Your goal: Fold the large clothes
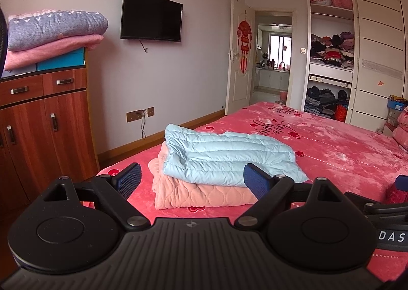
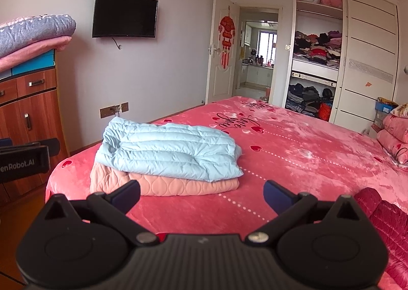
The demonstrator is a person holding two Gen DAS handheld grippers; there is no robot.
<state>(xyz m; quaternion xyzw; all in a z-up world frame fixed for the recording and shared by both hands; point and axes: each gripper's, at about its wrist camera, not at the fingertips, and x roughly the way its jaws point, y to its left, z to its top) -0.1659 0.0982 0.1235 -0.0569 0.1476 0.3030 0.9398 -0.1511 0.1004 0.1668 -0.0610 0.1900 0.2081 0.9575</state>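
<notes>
Left tool (image 1: 192, 178): matte black ribbed housing, round pivot discs, silver screws, blue textured pads (image 1: 129, 180). Right tool (image 2: 201, 194): same build; white "DAS" lettering on side.

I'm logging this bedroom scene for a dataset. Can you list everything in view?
Padded jacket: 1, light blue, folded on top of the pink one.
Quilted garment: 1, peach pink, folded on the bed.
Bedspread: 1, red-pink with hearts.
Dark red garment: 1, bed's near right.
Television: 1, black, on the wall.
Cabinet: 1, brown wood, left.
Blankets: 2, grey and pink, atop the cabinet.
Wardrobe: 1, white, open, full of clothes.
Left tool: open, empty.
Right tool: open, empty.
</notes>
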